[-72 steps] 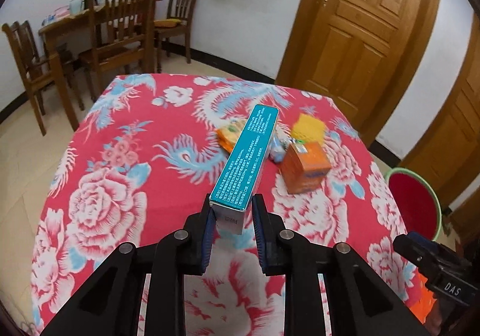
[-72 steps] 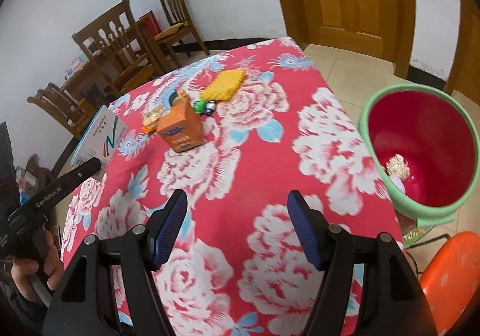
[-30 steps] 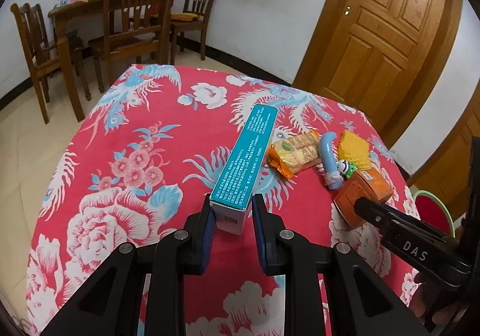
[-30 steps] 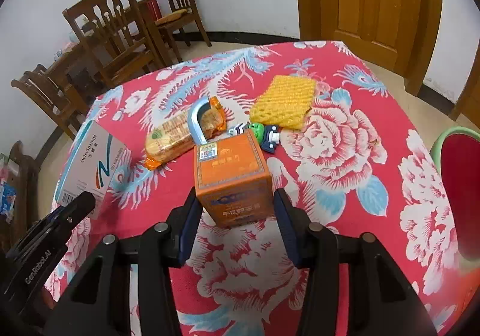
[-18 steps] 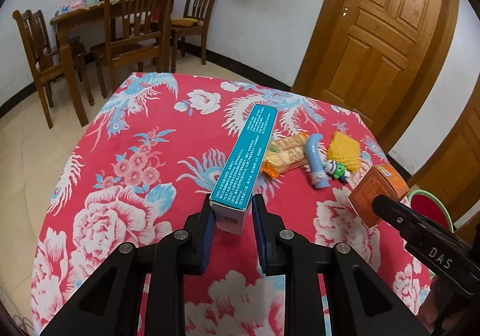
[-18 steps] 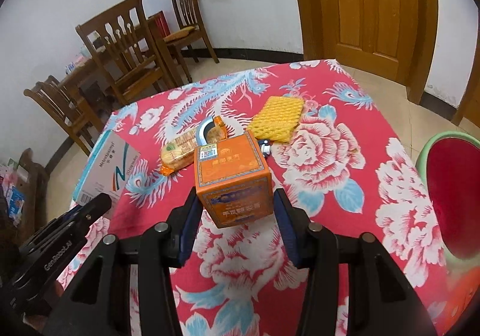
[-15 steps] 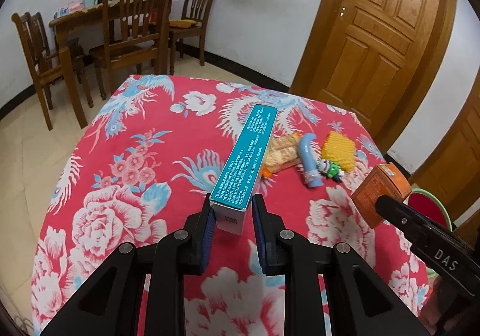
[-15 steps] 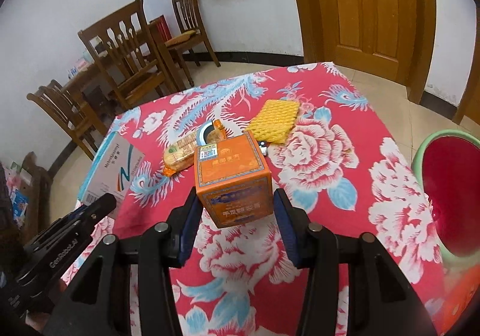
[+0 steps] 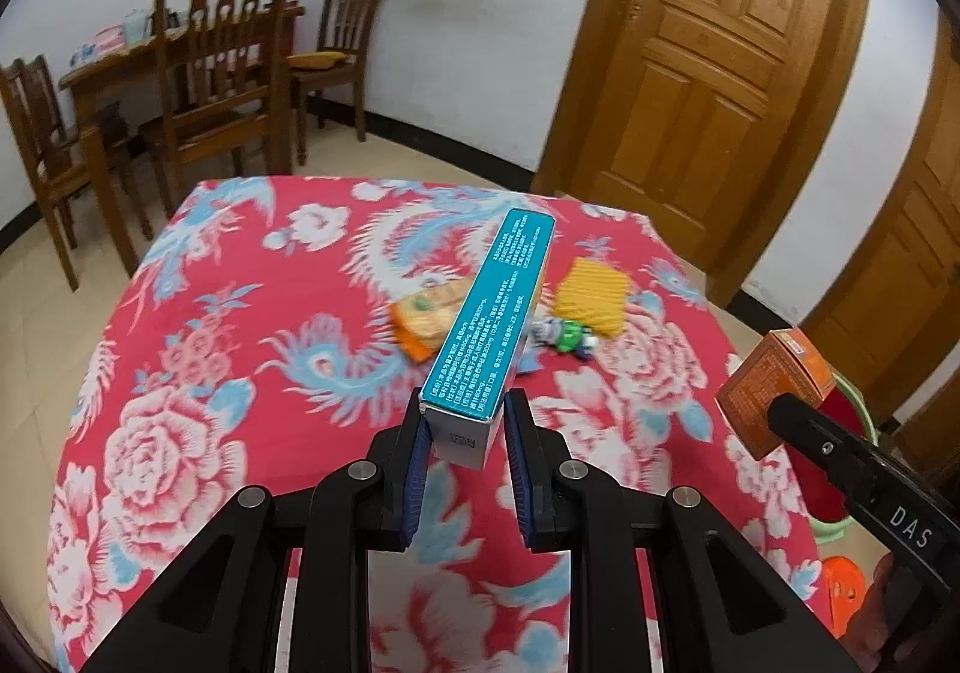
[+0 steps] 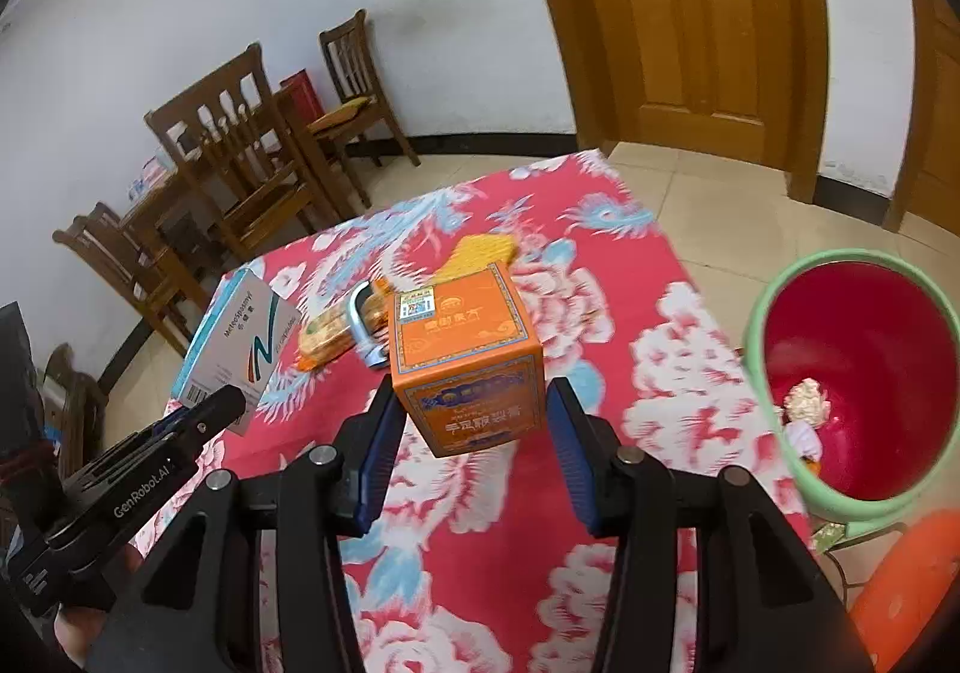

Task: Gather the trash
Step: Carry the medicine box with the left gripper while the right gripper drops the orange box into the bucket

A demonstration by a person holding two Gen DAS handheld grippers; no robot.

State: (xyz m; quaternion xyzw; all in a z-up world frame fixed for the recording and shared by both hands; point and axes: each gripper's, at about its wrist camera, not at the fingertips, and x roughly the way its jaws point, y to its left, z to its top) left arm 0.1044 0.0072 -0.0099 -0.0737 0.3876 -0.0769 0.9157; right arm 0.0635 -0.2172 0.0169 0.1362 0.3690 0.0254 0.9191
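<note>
My left gripper [image 9: 465,436] is shut on a long teal box [image 9: 489,319] and holds it above the floral table. That box shows in the right wrist view [image 10: 240,337] at the left. My right gripper [image 10: 471,424] is shut on an orange box [image 10: 465,358] and holds it lifted; it shows in the left wrist view [image 9: 774,391] at the right. A red bin with a green rim [image 10: 864,373] stands on the floor at the right, with some trash inside.
On the red floral tablecloth [image 9: 198,373] lie a biscuit packet [image 9: 429,316], a yellow foam net [image 9: 591,292], a small green toy [image 9: 567,337] and a blue curved tube [image 10: 357,322]. Wooden chairs [image 9: 222,90] and doors stand behind. An orange stool [image 10: 906,589] is below the bin.
My right gripper closed on the orange box, lifted it off the table and carried it right, toward the bin. My left gripper kept holding the teal box, shifting slightly.
</note>
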